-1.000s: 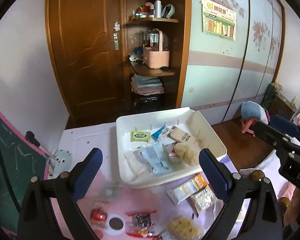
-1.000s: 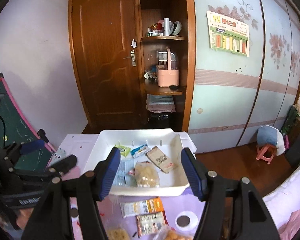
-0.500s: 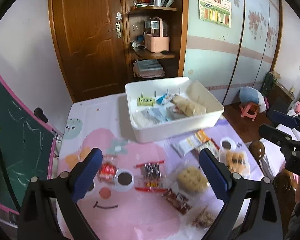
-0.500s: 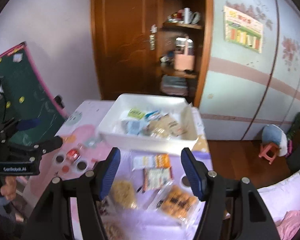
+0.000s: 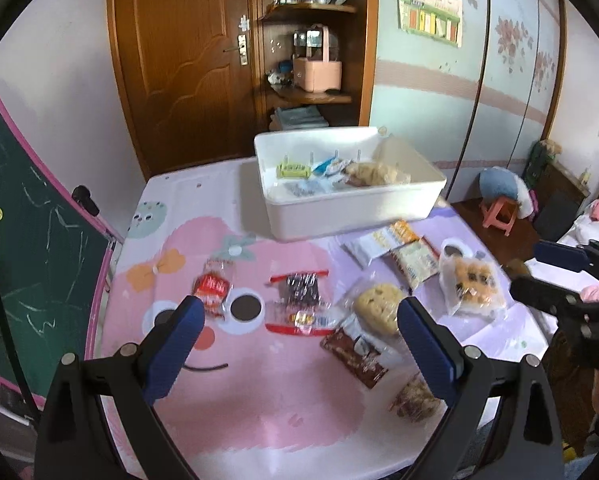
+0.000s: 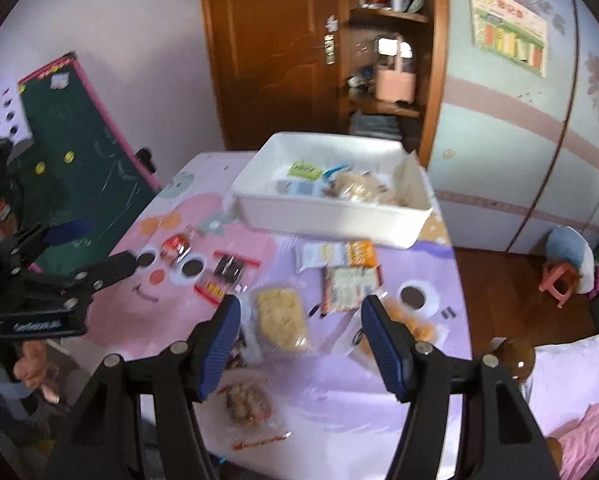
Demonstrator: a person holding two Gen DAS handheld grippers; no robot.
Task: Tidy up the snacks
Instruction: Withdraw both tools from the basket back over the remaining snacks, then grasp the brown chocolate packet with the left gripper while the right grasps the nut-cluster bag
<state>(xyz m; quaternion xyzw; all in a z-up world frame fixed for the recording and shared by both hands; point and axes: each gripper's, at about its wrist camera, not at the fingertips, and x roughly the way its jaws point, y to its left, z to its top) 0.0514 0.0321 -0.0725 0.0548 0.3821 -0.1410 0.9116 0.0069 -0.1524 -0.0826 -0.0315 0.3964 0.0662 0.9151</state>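
A white bin (image 5: 351, 216) stands at the table's far side with several snack packets inside; it shows too in the right wrist view (image 6: 331, 220). Loose snacks lie on the pink and lilac cloth before it: a red packet (image 5: 211, 288), a dark candy packet (image 5: 299, 300), a round yellow cake (image 5: 377, 306), a brown wrapper (image 5: 355, 356), a pastry bag (image 5: 473, 284). My left gripper (image 5: 299, 312) hangs open above the candy packet, holding nothing. My right gripper (image 6: 301, 312) is open over the yellow cake (image 6: 281, 320) and the pastry bag (image 6: 411, 324), also holding nothing.
A green chalkboard (image 5: 27, 240) leans along the table's left edge. Behind the bin are a wooden door and a corner shelf with a pink basket (image 5: 317, 74). A pink stool (image 5: 499, 210) stands on the floor at right, beside bedding. A cookie packet (image 6: 245, 400) lies near the front edge.
Both grippers have drawn back from the bin and sunk toward the table. The bin now looks smaller and the loose snacks have come into view. Both jaws stayed open.
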